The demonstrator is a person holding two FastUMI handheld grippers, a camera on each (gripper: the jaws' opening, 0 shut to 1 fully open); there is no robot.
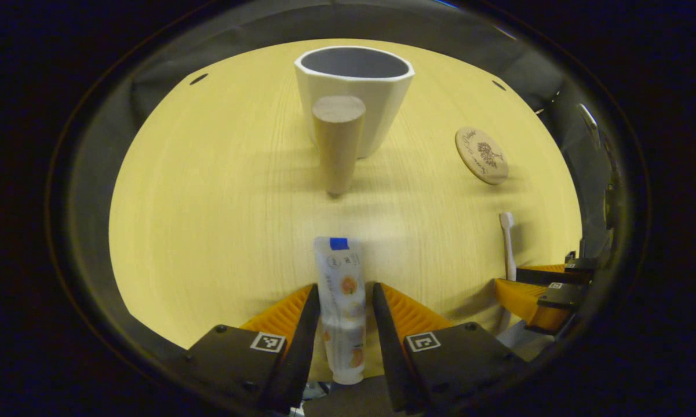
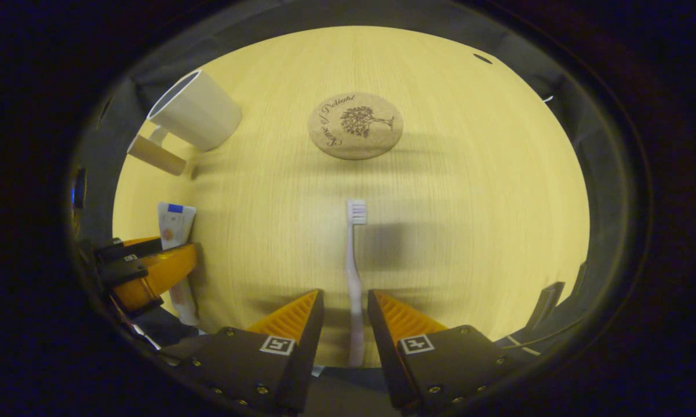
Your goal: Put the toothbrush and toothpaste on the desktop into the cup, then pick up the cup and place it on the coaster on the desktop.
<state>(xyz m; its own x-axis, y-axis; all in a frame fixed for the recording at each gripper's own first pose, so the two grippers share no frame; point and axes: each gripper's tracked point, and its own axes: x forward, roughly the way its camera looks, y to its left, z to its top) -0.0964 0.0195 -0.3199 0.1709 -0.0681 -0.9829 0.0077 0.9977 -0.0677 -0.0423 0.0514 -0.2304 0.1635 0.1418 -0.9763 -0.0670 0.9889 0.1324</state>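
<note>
The left gripper point(image 1: 344, 301) was closed on the toothpaste point(image 1: 342, 307). The right gripper point(image 2: 346, 310) straddled the toothbrush point(image 2: 354, 278), fingers slightly apart. The cup point(image 1: 356, 92) stood far off.

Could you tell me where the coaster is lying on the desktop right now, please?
In the right gripper view the coaster lies flat on the desktop, straight beyond the toothbrush head and right of the cup, bare on top.

Wooden desktop point(image 2: 469, 191) (cup point(image 1: 356, 92), coaster point(image 2: 356, 125) on it)
</note>
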